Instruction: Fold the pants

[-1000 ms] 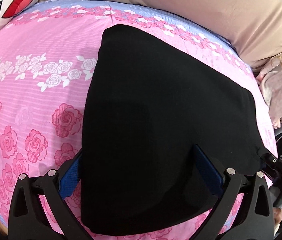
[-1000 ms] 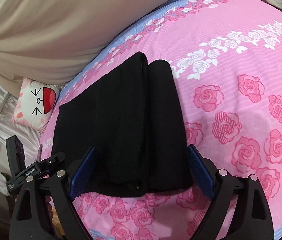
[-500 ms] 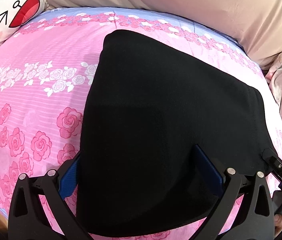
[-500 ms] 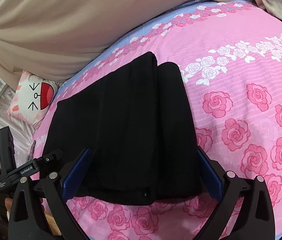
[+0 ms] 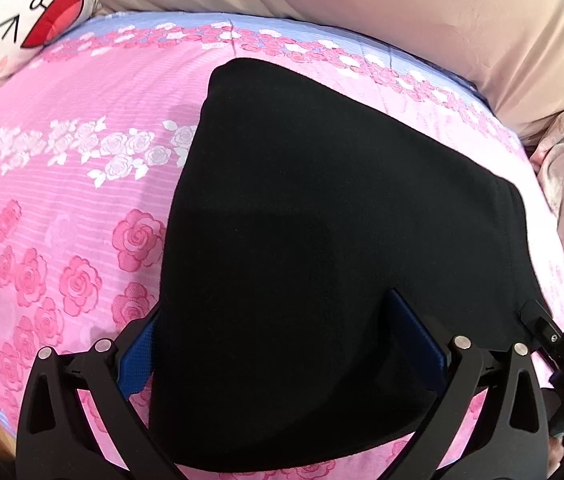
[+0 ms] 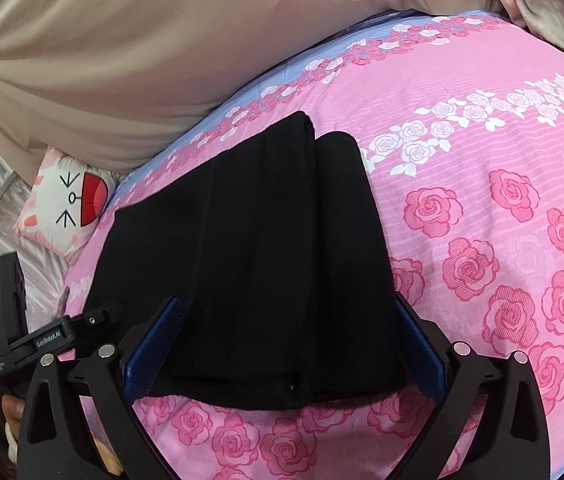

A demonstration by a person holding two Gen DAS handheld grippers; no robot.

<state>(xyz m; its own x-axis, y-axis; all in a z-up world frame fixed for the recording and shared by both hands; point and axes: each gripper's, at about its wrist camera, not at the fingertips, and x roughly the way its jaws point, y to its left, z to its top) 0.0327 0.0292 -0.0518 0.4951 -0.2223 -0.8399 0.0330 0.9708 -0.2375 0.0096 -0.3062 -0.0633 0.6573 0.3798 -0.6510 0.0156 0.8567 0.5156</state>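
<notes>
The folded black pants [image 6: 266, 264] lie flat on the bed [image 6: 481, 128]. Over their near edge, the right hand-held gripper [image 6: 285, 344] has just spread wide, pads clear of the cloth; the left hand-held gripper [image 5: 278, 344] gapes open too, straddling the pants

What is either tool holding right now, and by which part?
Nothing. The right tool and the left tool both stand wide open above the folded black pants, their pads clear of the cloth.

Pants [image 5: 321, 220] on bedspread [image 5: 82, 168]
</notes>
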